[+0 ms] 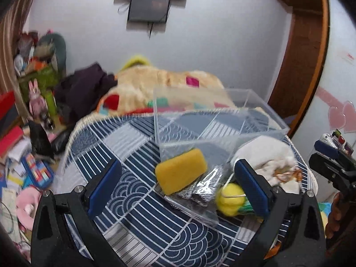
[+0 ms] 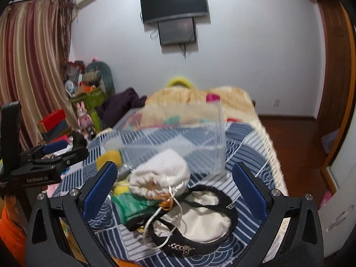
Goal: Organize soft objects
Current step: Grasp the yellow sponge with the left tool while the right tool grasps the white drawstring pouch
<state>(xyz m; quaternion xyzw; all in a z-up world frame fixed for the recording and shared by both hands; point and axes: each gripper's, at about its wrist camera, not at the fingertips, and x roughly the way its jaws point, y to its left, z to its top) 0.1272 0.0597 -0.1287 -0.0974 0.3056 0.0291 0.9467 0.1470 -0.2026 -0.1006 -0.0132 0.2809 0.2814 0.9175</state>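
Observation:
A clear plastic box (image 1: 222, 111) (image 2: 178, 129) stands on the blue patterned bed cover. A yellow sponge (image 1: 180, 170) lies by its near corner, over a silvery pouch (image 1: 201, 189). A yellow-green soft toy (image 1: 230, 199) (image 2: 133, 204) and a white drawstring pouch (image 1: 264, 155) (image 2: 160, 175) lie to the right. A cream pad with black straps (image 2: 200, 220) lies nearest in the right wrist view. My left gripper (image 1: 178, 189) is open above the sponge. My right gripper (image 2: 175, 191) is open above the white pouch and the straps.
The bed cover (image 1: 133, 222) (image 2: 244, 138) meets a cream blanket (image 1: 169, 82) behind. Cluttered toys and boxes (image 1: 37, 89) stand left of the bed. A wooden floor (image 2: 296, 138) lies to the right. A TV (image 2: 174, 2) hangs on the far wall.

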